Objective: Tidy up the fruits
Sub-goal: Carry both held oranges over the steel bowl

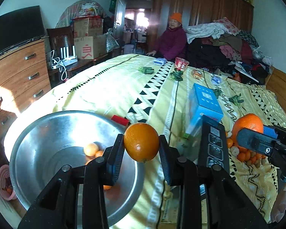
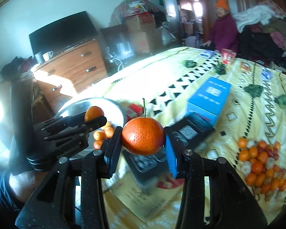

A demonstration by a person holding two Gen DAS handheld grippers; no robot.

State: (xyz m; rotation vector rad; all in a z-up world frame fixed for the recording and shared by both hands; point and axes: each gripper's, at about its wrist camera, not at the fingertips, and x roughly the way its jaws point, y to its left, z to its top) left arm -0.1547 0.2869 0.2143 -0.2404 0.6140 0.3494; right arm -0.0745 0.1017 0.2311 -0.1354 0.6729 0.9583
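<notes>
Left gripper [image 1: 141, 143] pinching small smooth orange fruit [image 1: 141, 142], held above rim of round steel bowl [image 1: 38, 133] on yellow patterned bedspread [image 1: 108, 87]. Right gripper [image 2: 143, 136] clamped on larger dimpled orange [image 2: 143, 135]. Mixed fruit pile [image 2: 261, 164] lies right of blue box [image 2: 209, 99].

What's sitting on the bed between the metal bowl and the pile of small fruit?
In the right wrist view, a dark tray and a blue box lie between the bowl and the pile, on the bedspread.
</notes>
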